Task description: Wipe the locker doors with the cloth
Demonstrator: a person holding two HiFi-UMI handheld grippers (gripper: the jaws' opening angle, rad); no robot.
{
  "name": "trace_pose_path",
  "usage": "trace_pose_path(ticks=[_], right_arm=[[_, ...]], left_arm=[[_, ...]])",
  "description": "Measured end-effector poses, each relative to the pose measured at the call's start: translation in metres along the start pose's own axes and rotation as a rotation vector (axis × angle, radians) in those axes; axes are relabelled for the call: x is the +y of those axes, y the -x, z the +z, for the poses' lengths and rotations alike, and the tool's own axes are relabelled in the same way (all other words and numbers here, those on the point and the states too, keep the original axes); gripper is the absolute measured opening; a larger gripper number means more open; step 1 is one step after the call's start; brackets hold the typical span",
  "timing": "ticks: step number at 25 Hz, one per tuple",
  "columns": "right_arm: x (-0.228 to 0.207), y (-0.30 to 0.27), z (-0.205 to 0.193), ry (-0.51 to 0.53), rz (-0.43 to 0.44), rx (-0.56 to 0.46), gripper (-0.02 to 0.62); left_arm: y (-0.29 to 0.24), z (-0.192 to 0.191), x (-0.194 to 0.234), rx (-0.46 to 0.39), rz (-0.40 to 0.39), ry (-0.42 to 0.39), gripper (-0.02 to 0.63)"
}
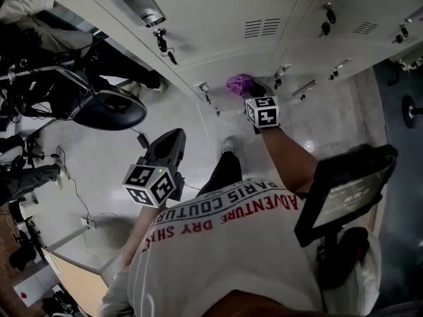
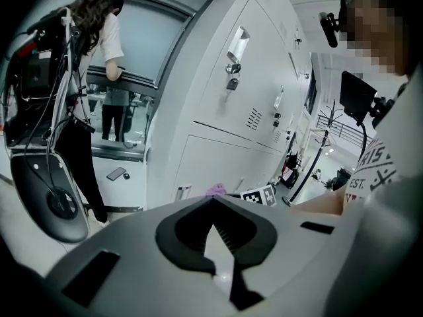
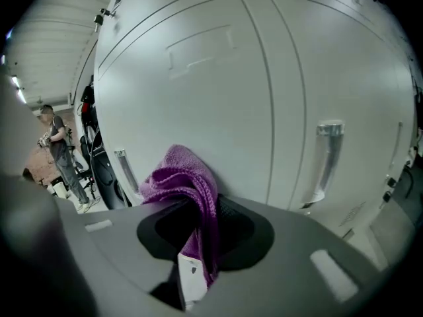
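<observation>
The right tool (image 3: pixel 198 233) is squeezing shut on the purple cloth (image 3: pixel 182 180). The cloth is sticking up out of the tool, and it looks like it is pushing against a white locker door (image 3: pixel 198 78). This door is low down in the row of lockers (image 1: pixel 218 18). A shiny handle (image 3: pixel 325 160) is sitting on the next door to the right, and it is not touching the cloth. In the head view the person's right arm (image 1: pixel 291 157) is sticking out toward the lockers. The left tool (image 2: pixel 211 207) is closed with nothing in it. It is hanging by the person's side, well away from the lockers, over the floor (image 1: pixel 99 150). A black chair (image 1: pixel 109 111) is standing on the floor near it.
</observation>
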State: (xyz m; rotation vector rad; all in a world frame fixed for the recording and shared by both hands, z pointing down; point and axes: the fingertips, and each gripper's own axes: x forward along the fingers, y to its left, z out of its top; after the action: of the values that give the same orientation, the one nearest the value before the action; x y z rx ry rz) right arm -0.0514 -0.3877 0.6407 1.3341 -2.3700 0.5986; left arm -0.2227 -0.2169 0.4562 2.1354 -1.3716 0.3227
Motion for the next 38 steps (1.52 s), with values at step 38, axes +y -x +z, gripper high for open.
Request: trace_pose_path(ticks=[38], right_arm=[[0.14,-0.006,-0.06,0.065,0.346,0.019,0.078]], left_arm=[[0.009,-0.047,0.033,-0.022,0.107,0.088,0.0]])
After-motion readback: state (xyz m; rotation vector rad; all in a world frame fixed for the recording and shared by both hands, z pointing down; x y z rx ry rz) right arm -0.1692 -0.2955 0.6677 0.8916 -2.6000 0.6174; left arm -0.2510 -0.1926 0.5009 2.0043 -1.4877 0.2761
